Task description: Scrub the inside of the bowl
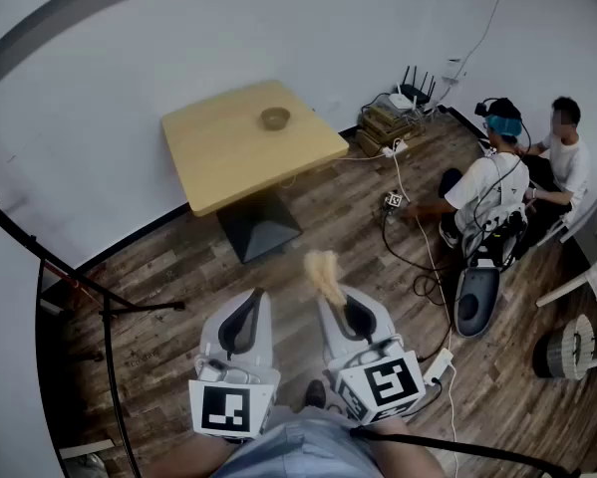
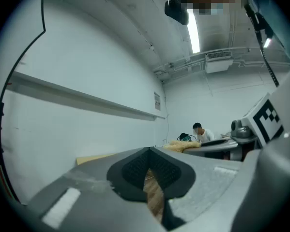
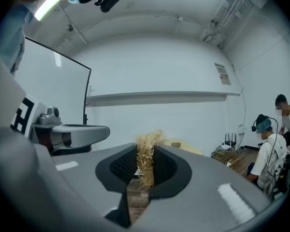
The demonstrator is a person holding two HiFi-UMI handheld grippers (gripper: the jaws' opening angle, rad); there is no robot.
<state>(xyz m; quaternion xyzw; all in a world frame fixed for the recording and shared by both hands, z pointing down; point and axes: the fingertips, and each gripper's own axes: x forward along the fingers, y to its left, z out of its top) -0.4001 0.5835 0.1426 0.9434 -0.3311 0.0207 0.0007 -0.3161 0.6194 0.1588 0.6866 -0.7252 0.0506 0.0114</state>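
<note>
Wood-plank flooring (image 1: 178,297) lies under both grippers. The left gripper (image 2: 149,172) has its jaws brought together with nothing between the pads; only floor shows through the slit below them. Just beside it, the right gripper (image 3: 145,170) is clamped on a tuft of straw-coloured scrubbing fibre (image 3: 146,158), which sticks out beyond the fingertips. Well ahead of both sets of fingertips stands a light wooden table (image 1: 228,162), with the bowl (image 1: 275,118) upright on its far side. Two seated people (image 1: 492,182) sit far right of the fingers.
</note>
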